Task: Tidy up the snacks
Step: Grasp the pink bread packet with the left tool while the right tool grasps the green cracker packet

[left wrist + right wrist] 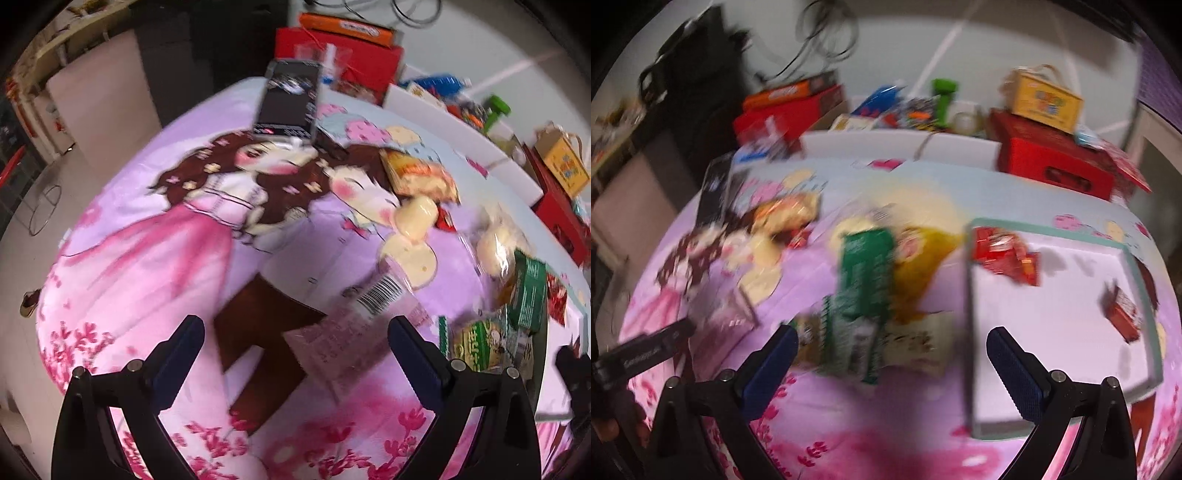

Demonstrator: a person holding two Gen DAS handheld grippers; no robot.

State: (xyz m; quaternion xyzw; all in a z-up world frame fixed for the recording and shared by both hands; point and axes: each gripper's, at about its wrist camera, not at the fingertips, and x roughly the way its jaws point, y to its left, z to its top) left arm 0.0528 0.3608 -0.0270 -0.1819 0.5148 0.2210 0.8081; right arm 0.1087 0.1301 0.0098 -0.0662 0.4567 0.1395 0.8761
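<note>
While both my tools hang over the pink cartoon blanket [147, 266], my left gripper [295, 350] gapes empty above a clear barcoded packet [354, 325] at lower centre. My right gripper [892, 363] is likewise spread wide, a green snack bag [864, 280] at centre, the white tray [1137, 280] with red packets [1004, 254] at right.

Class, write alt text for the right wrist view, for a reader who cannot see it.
The open right tool hovers, holding nothing, over a blurred pile of snack packets on a pink cartoon-print cloth, nearest a green packet. To the right lies a white tray holding red packets; the picture is heavily motion-blurred.
</note>
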